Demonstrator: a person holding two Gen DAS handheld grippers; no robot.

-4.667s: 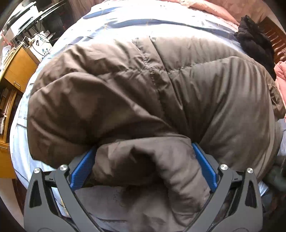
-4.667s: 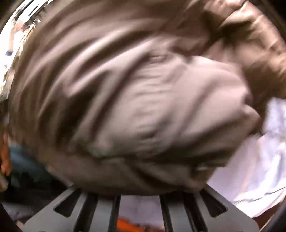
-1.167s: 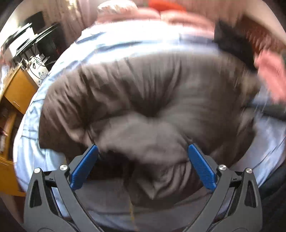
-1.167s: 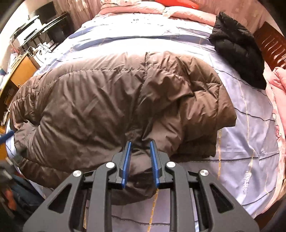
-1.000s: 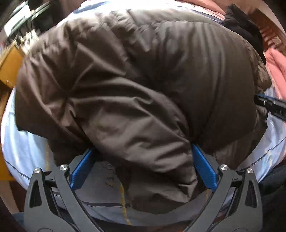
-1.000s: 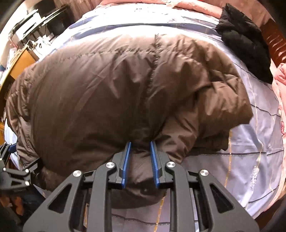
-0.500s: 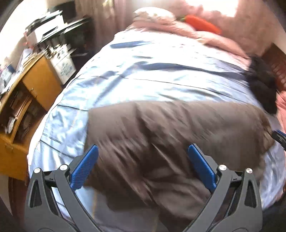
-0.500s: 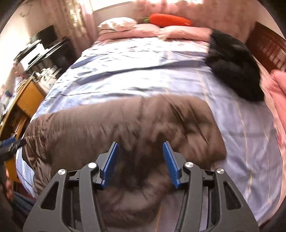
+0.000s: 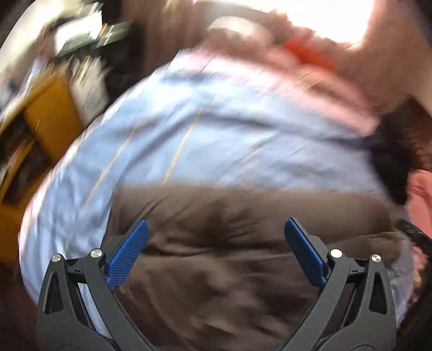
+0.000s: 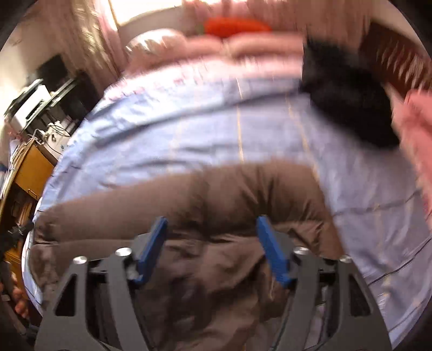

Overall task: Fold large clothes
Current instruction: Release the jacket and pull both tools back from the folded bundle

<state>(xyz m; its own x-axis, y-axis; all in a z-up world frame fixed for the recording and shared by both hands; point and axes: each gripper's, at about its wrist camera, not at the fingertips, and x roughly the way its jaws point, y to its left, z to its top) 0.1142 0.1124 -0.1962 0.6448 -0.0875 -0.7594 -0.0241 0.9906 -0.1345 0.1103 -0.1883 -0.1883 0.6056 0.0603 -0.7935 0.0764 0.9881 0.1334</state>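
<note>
A brown puffer jacket lies folded in a wide band across the near end of the pale blue bed. Both views are blurred by motion. My left gripper hangs above the jacket, open wide, its blue pads clear of the cloth. My right gripper is also above the jacket; its jaws are opening and nothing is pinched between its blue pads.
A black garment lies at the bed's far right, next to pink bedding. Pink pillows and something orange-red sit at the head. A yellow wooden desk stands left of the bed.
Both grippers let go of the brown jacket and rose away from it. The right jaws went from shut on the fabric to wide apart. The jacket now lies as a flatter band.
</note>
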